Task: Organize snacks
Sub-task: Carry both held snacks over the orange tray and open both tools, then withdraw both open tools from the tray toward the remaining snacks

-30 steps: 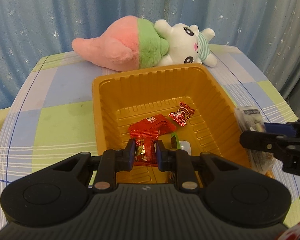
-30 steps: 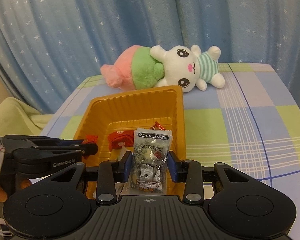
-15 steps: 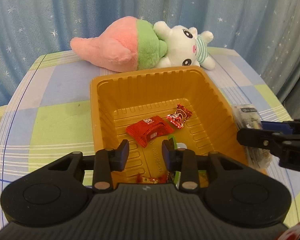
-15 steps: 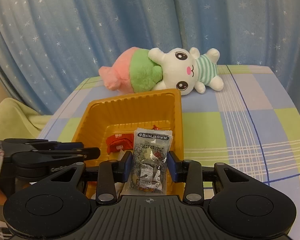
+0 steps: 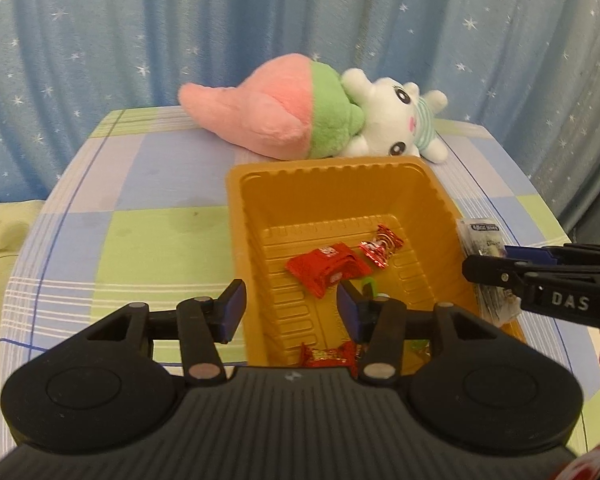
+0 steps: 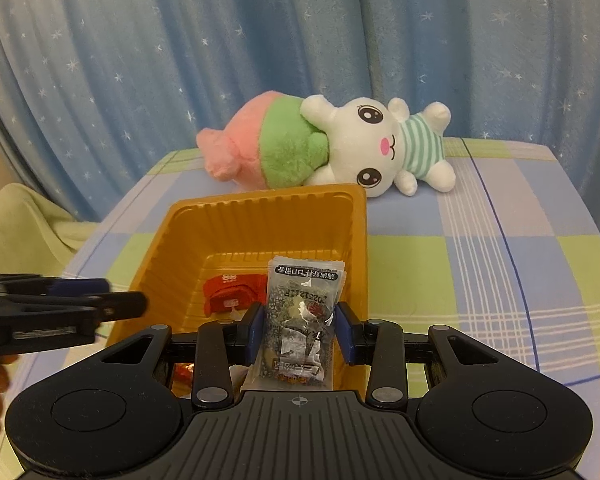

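An orange plastic tray (image 5: 236, 216) (image 6: 360, 240) sits on the checkered table. In it lie a red packet (image 5: 326, 266) (image 6: 230, 294), a red foil candy (image 5: 380, 246) and a red wrapped candy (image 5: 328, 356) by the near wall. My left gripper (image 5: 291, 314) is open and empty above the tray's near left corner. My right gripper (image 6: 300, 336) is shut on a clear snack packet (image 6: 302, 320) over the tray's right wall; it also shows at the right of the left wrist view (image 5: 484, 264).
A pink and green plush (image 5: 268, 120) (image 6: 260, 148) and a white bunny plush (image 5: 396, 120) (image 6: 380, 144) lie behind the tray. A blue star curtain (image 5: 180, 20) hangs behind the table. A pale green cloth (image 6: 16, 224) lies off the table's left.
My left gripper opened and let go of the red wrapped candy, which now lies in the tray's near end. The gripper drew back and opened wider. The right gripper kept hold of its packet.
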A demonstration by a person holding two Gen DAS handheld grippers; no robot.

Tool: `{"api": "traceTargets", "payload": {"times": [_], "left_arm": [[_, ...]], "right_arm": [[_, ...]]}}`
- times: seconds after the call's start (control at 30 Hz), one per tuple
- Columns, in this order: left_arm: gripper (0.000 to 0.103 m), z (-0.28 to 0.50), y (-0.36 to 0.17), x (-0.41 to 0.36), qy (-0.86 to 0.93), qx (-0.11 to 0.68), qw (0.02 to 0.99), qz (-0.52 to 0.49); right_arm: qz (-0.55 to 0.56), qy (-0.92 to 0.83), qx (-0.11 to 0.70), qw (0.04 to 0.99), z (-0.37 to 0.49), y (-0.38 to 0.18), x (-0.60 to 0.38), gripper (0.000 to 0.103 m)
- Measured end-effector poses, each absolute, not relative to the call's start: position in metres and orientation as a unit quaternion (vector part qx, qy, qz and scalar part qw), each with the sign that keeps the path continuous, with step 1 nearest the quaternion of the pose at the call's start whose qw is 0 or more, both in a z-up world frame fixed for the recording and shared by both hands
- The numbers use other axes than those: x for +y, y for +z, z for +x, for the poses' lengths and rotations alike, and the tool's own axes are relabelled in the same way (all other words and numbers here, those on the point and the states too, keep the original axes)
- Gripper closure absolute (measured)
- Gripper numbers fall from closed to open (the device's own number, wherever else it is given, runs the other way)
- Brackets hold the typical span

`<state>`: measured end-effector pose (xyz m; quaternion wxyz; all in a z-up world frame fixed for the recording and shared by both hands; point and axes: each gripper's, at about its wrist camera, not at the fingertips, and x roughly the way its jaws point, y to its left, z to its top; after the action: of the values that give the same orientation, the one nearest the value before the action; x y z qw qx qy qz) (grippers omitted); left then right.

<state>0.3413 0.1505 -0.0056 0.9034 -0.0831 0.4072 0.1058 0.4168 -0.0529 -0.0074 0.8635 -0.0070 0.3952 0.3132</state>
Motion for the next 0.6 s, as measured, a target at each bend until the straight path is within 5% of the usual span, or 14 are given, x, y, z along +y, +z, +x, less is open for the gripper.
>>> {"api": "traceTargets", "payload": {"times": [0.37,0.6], "left_arm": [[0.046,0.314,0.004,0.153,0.129,0.404,0.902,-0.082],[0.039,0.293,0.016,0.142,0.127,0.394,0.906,-0.087]], "right_arm": [[0.004,0.318,0.373,0.872,0.427,0.001,-0.048,0.062],[0.023,0.331,0.369,0.868,0.406,0.013,-0.066,0.045]]}}
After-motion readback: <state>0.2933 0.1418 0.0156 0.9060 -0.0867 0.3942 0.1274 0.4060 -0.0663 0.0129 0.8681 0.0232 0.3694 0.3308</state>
